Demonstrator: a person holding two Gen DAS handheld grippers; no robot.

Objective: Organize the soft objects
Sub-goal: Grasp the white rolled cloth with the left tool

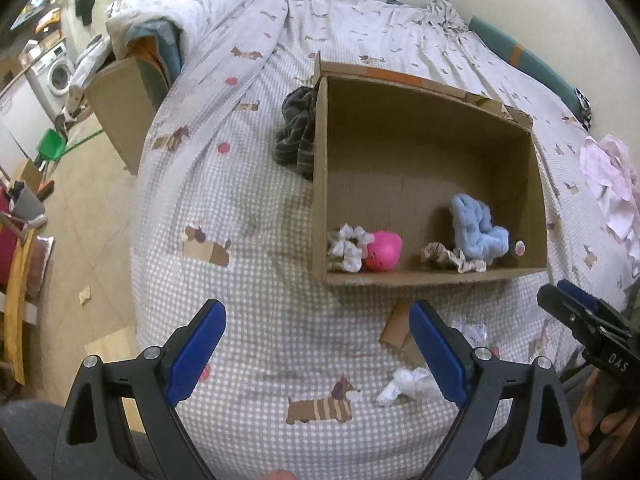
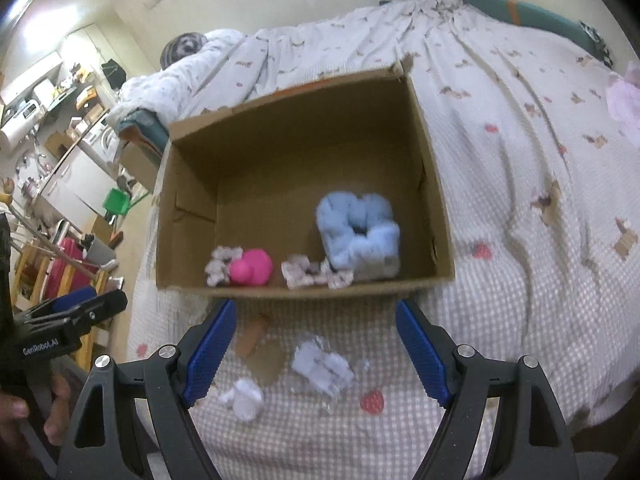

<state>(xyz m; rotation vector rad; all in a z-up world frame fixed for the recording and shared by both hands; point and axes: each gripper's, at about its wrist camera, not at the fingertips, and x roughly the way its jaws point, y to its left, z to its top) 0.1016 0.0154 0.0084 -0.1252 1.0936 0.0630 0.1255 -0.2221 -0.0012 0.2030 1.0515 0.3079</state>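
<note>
An open cardboard box (image 1: 536, 184) (image 2: 436, 184) sits on the checked bedspread. Inside lie a fluffy light-blue piece (image 1: 476, 228) (image 2: 356, 232), a pink toy (image 1: 384, 252) (image 2: 252, 268) and two pale scrunchies (image 1: 348, 248) (image 1: 452, 258) (image 2: 316, 274). A dark striped cloth (image 1: 296, 132) is bunched against the box's left wall. A small white soft piece (image 1: 404, 386) (image 2: 244, 398) and a crumpled clear-and-white piece (image 2: 324, 368) lie in front of the box. My left gripper (image 1: 316, 340) is open and empty above the bedspread. My right gripper (image 2: 316, 344) is open and empty over the loose pieces.
A brown cardboard scrap (image 1: 396, 326) (image 2: 254, 336) lies by the box's near wall. A pink-white garment (image 1: 612, 184) lies at the bed's right. Pillows and a bunched quilt (image 1: 188, 12) fill the bed's far left. The floor and a green dustpan (image 1: 52, 146) lie left of the bed.
</note>
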